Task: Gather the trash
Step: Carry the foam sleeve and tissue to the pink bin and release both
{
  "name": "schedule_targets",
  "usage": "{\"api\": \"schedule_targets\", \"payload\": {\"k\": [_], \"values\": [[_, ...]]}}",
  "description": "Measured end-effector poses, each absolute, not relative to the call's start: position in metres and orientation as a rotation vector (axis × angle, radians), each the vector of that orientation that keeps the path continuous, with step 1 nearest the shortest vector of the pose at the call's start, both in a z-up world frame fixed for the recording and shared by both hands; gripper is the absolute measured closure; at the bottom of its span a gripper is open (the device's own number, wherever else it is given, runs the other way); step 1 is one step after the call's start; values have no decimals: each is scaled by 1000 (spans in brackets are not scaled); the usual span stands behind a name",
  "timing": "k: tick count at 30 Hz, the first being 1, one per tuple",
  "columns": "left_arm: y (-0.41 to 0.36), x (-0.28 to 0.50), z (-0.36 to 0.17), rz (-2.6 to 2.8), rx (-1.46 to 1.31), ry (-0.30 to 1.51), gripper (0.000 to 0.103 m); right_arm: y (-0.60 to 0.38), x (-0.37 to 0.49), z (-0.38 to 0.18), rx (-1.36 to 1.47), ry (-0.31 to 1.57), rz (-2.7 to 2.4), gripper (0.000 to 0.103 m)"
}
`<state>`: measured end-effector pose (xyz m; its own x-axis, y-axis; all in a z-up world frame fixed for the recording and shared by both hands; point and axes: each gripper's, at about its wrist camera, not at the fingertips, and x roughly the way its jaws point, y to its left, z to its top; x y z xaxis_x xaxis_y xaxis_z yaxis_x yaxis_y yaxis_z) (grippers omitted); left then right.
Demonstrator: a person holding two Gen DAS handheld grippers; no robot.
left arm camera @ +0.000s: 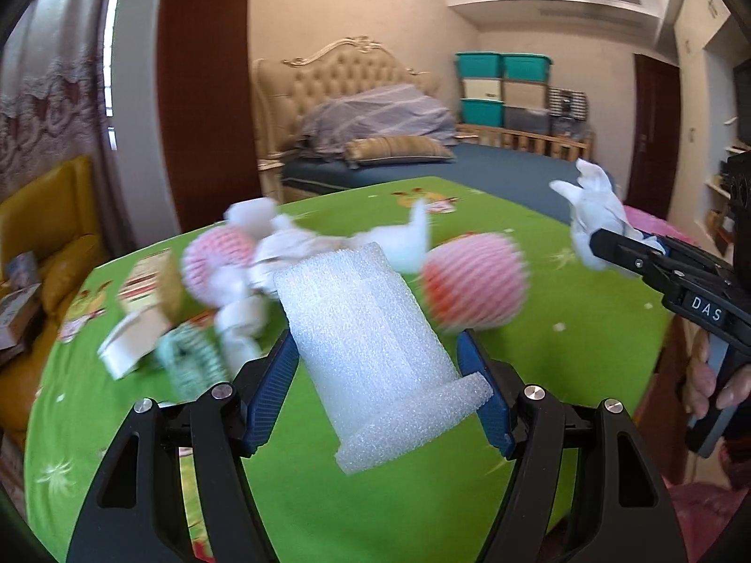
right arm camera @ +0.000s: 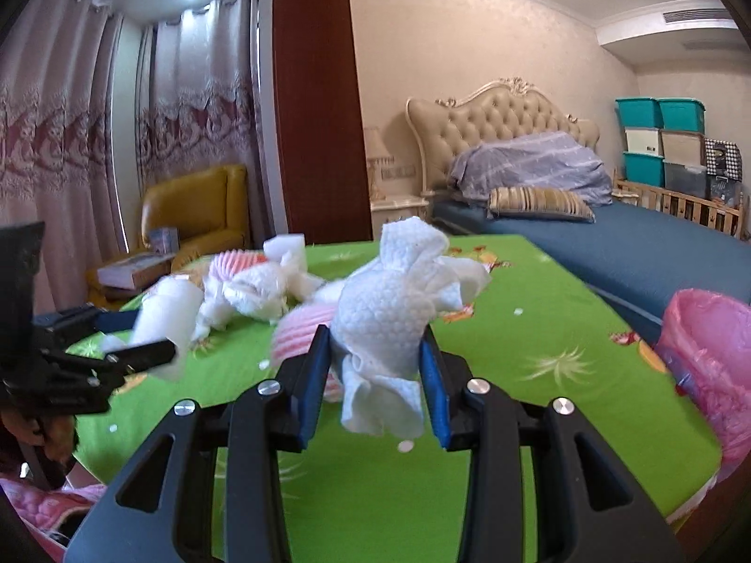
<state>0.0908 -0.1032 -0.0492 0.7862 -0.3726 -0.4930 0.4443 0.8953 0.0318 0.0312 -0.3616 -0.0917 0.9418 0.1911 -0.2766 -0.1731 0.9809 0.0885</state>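
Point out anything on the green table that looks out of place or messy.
Crumpled white tissues and pink foam fruit nets lie scattered across the green tablecloth, with a small carton tipped over at its left end. All of it is loose trash, not yet gathered.

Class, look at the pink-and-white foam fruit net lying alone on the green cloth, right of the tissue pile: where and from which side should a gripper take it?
Grip the pink foam net across its round middle, coming from above; it is soft, free-standing, and will likely squash to fit.
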Motion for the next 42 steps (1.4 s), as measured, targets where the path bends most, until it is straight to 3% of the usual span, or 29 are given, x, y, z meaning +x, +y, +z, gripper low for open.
{"api": "schedule_targets", "payload": {"k": [14,23,35,42], "values": [[-222,105,-24,-678,238,460,36,-451,11,-85,33,273,-39,66],[-337,132,-9,-899,268,462,36,-548,-9,-99,43,331,-226,66],[-502,182,-18,-1057,212,617,36,-660,-8,-108,103,381,-326,65],[-561,189,-28,-1081,203,686,35,-680,2,-118,128,400,-308,62]]}}
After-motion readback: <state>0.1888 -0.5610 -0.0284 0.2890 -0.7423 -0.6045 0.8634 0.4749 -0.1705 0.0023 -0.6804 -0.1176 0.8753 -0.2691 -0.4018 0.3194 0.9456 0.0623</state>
